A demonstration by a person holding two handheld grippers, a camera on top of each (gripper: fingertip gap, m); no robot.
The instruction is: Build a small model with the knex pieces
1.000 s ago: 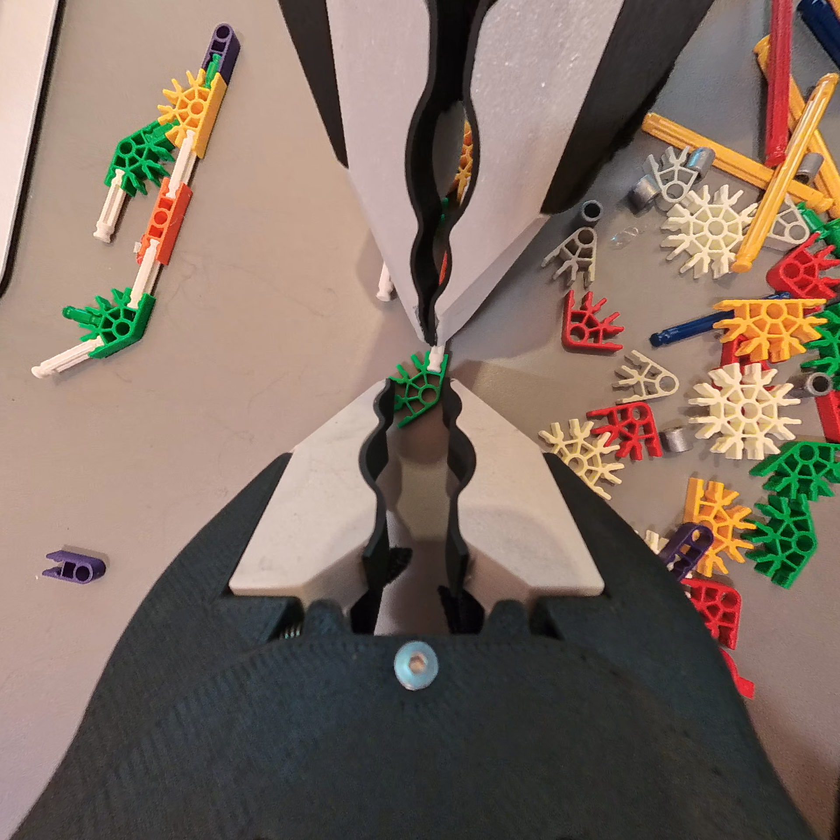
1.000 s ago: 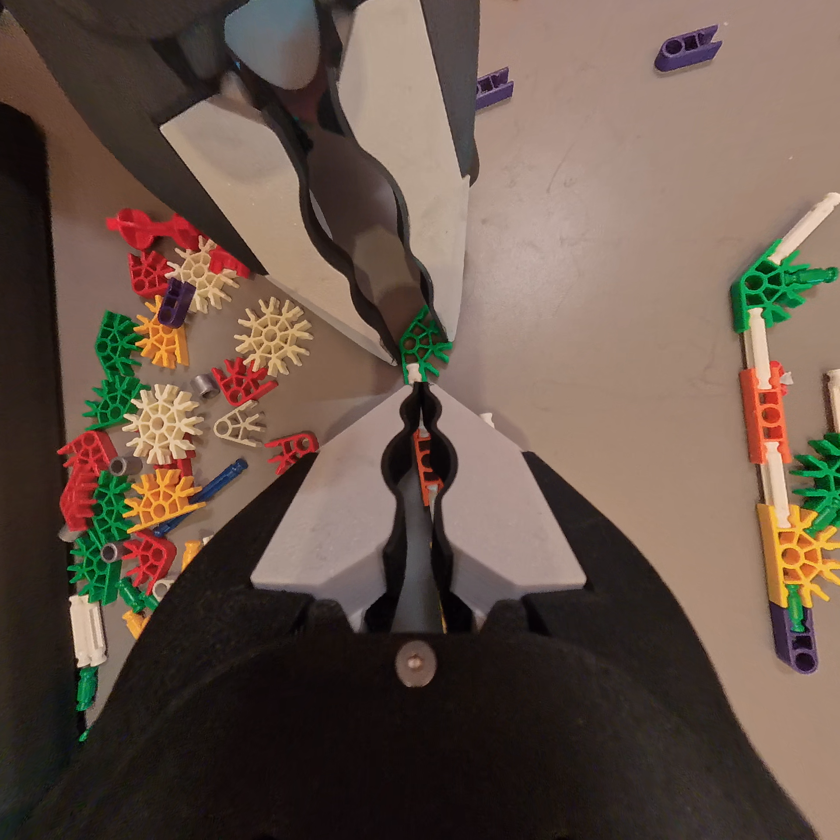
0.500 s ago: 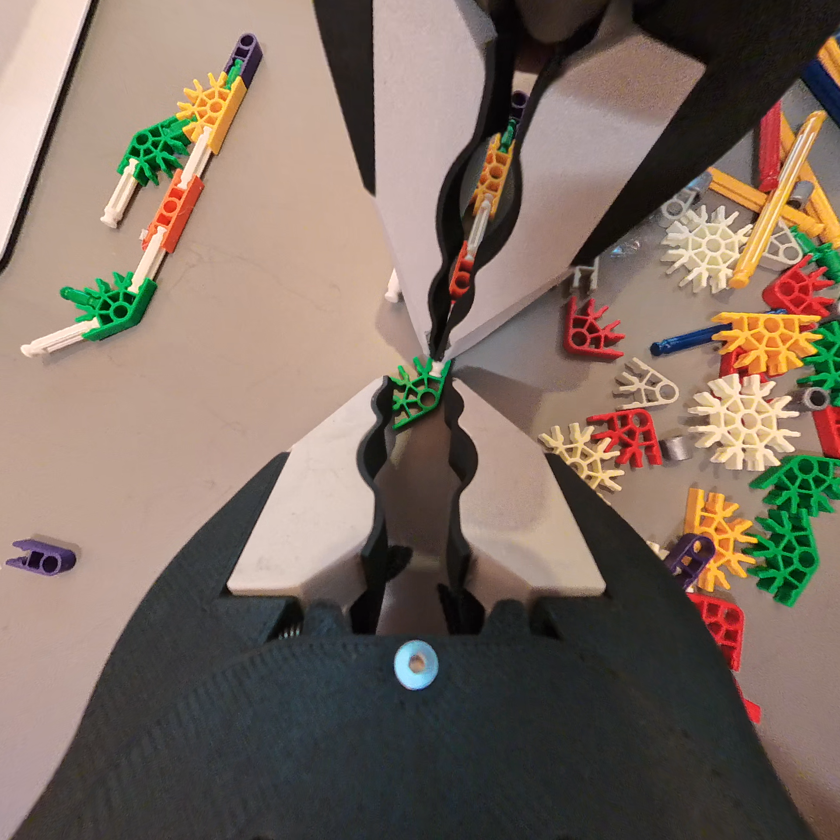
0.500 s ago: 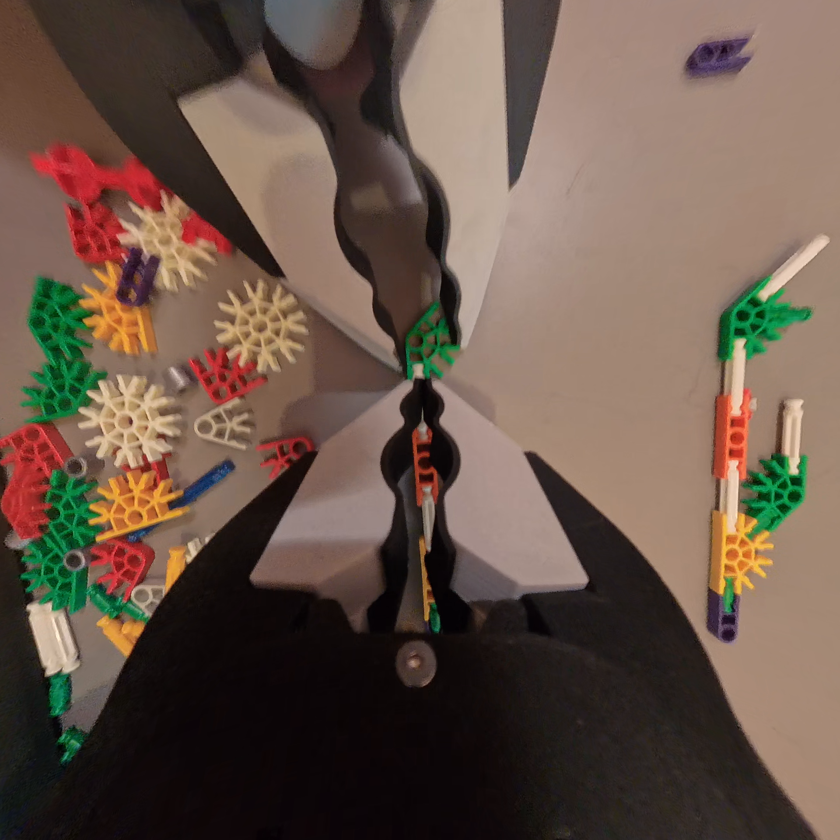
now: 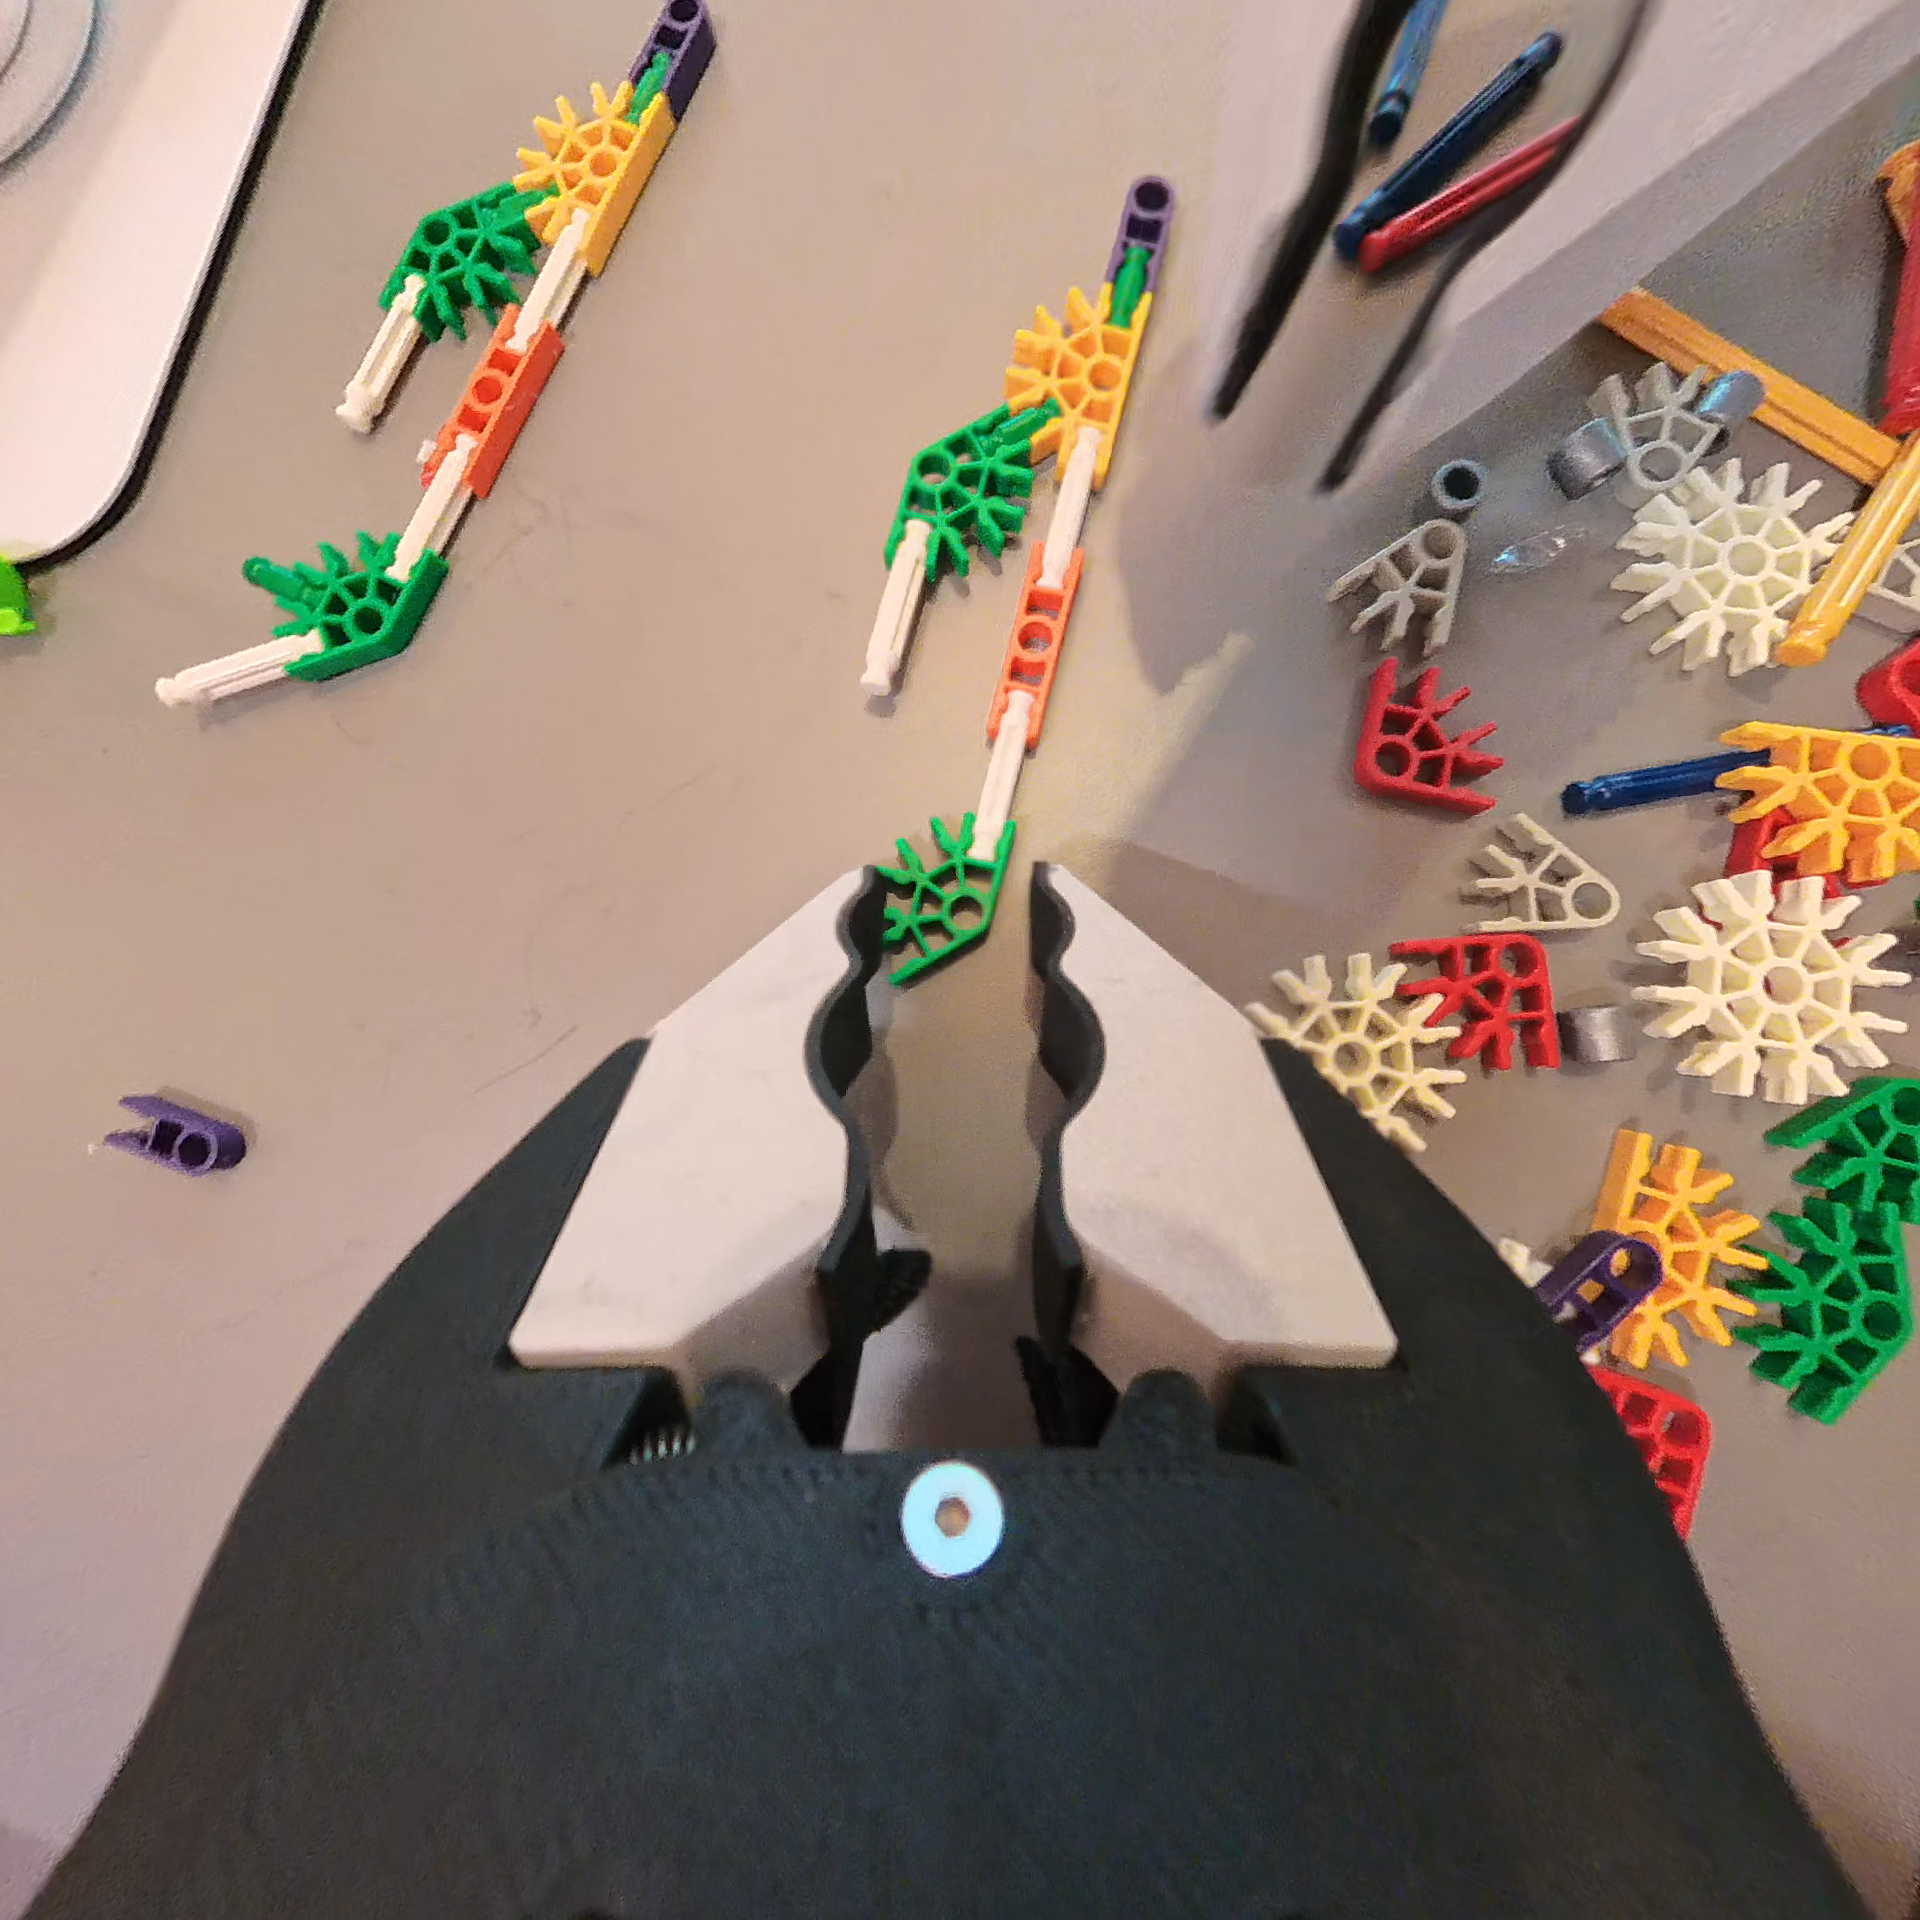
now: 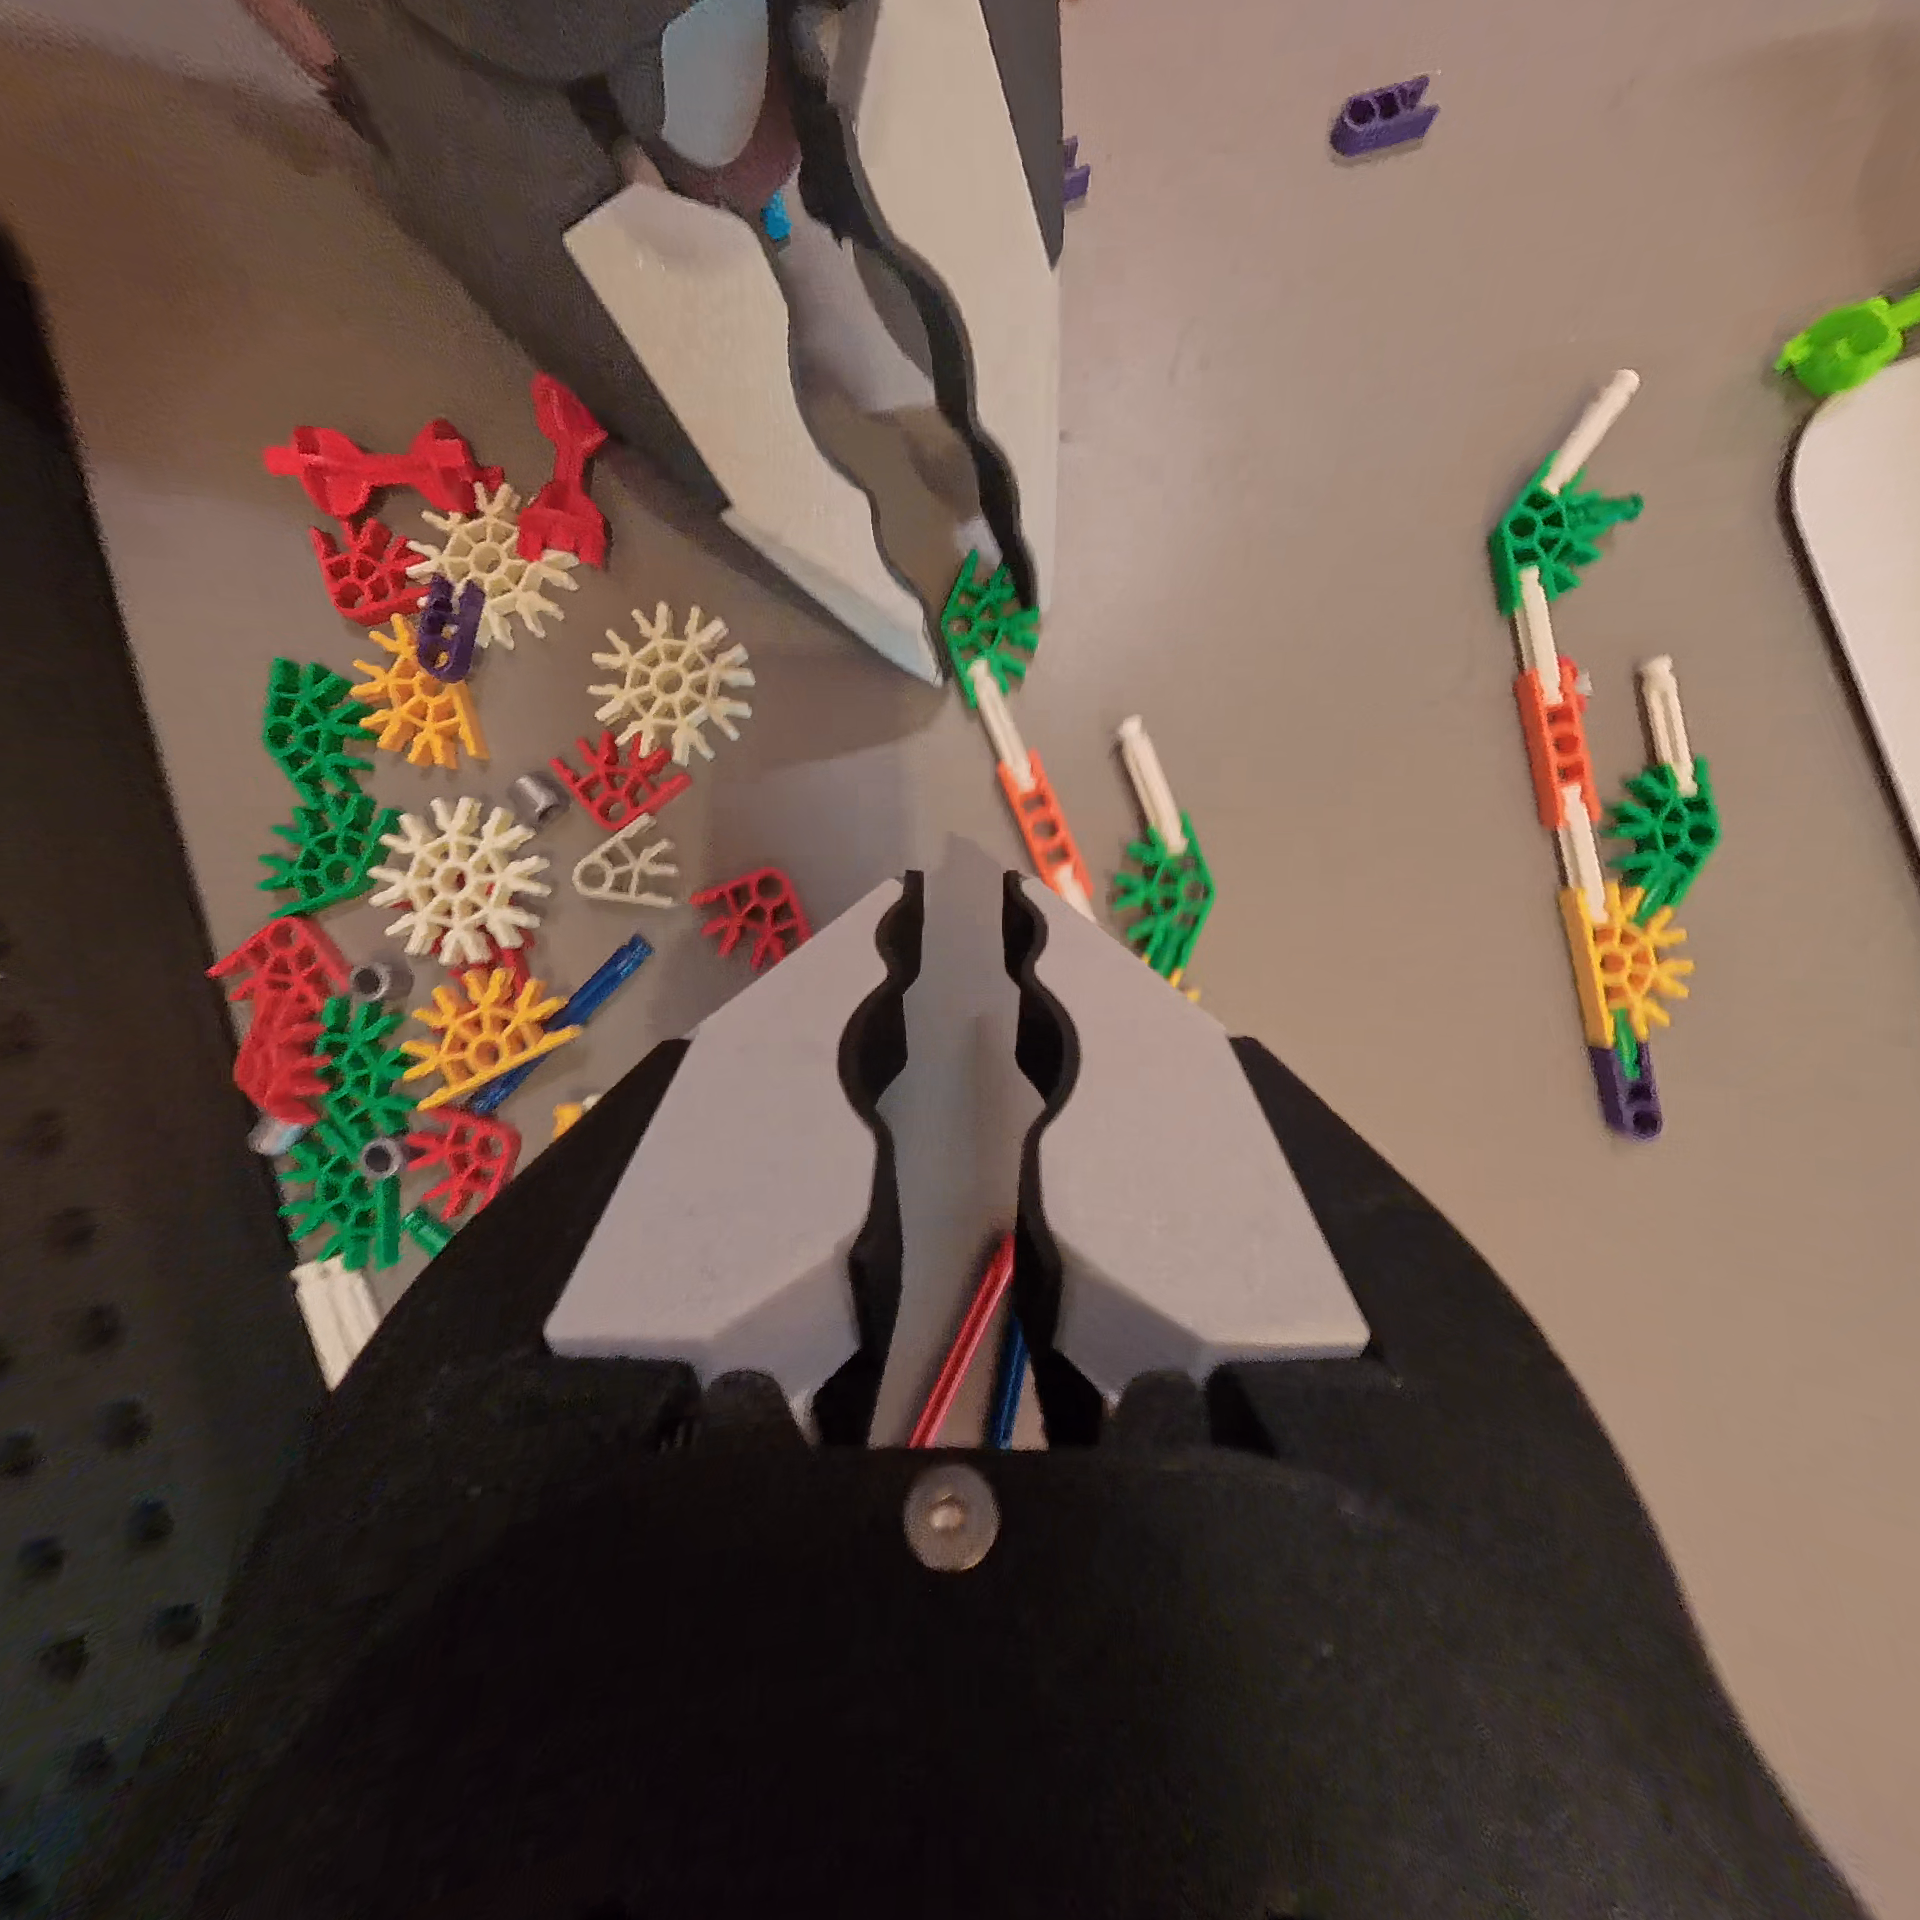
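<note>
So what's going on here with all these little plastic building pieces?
A person is working with two hand-held grippers over a grey table. The left gripper is open, with the green connector at the end of a multicoloured strip sitting between its fingertips. The right gripper is open and empty, close to the same strip's orange piece. A second, similar strip lies farther off, and a pile of loose pieces lies to one side.
</note>
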